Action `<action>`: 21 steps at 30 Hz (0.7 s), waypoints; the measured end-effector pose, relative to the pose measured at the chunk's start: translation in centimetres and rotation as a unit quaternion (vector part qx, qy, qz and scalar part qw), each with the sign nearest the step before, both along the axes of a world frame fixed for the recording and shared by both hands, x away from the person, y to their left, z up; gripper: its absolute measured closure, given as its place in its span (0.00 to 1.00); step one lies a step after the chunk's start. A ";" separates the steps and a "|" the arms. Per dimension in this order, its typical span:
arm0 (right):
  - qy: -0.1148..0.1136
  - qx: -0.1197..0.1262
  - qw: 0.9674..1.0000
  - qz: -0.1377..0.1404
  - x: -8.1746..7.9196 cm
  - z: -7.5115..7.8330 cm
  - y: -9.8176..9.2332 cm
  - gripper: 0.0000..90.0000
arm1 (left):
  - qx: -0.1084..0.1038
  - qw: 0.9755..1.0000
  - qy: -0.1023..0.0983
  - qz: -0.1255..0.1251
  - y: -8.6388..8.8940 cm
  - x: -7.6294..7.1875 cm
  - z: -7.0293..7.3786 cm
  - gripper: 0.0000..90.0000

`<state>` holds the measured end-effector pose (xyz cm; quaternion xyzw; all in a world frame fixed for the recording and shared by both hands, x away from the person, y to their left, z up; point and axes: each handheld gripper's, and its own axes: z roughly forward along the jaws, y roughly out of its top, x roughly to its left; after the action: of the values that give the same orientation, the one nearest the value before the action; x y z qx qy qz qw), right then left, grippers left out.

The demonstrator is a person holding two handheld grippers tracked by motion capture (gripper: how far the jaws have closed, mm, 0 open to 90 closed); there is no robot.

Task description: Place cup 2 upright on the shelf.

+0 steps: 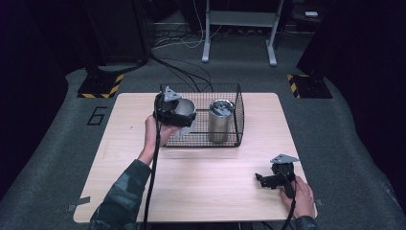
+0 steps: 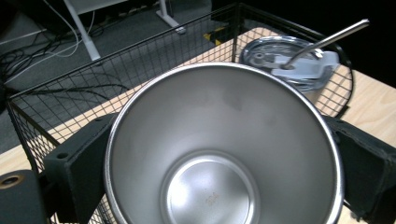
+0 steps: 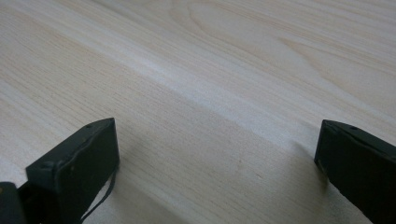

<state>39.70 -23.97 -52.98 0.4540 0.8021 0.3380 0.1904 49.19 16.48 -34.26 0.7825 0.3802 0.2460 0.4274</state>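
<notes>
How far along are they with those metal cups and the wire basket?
One lidded tumbler with a straw already stands in the wire basket. The left gripper holds an open steel cup at the basket's left end, seemingly not set down yet. The right gripper rests open on the table, holding nothing.

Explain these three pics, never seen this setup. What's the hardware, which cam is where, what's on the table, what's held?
There is no robot here. A person holds a pair of hand-held tongs in each hand at a wooden table.

The high view looks down from above the person's side. The other two pictures come from cameras riding on each pair of tongs, looking along its black jaws.

On the table stands a black wire basket. Inside it is a steel tumbler with a lid and a metal straw.

The left tongs are shut on an open steel cup, held at the basket's left end; you look straight into it in the left gripper view.

The right tongs are open and hold nothing, low over bare wood.
</notes>
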 end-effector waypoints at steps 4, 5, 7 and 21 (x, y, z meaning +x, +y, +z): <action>0.001 0.001 1.000 -0.001 0.0 0.0 0.0 0.00 | 0.006 1.000 0.009 0.007 0.1 1.4 0.1 0.07; 0.000 0.000 1.000 0.000 0.0 0.0 0.0 0.00 | 0.005 1.000 0.009 0.010 0.1 1.7 0.2 0.07; 0.000 0.000 1.000 0.000 0.0 0.0 0.0 0.00 | 0.002 1.000 0.013 0.014 0.2 2.1 0.2 0.07; 0.001 0.001 1.000 0.000 0.0 0.0 0.0 0.00 | 0.010 0.999 0.031 0.041 0.2 5.3 -1.1 0.07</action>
<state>39.69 -23.96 -52.98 0.4548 0.8018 0.3383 0.1893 54.46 16.70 -35.36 0.7777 0.4226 0.2429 0.3970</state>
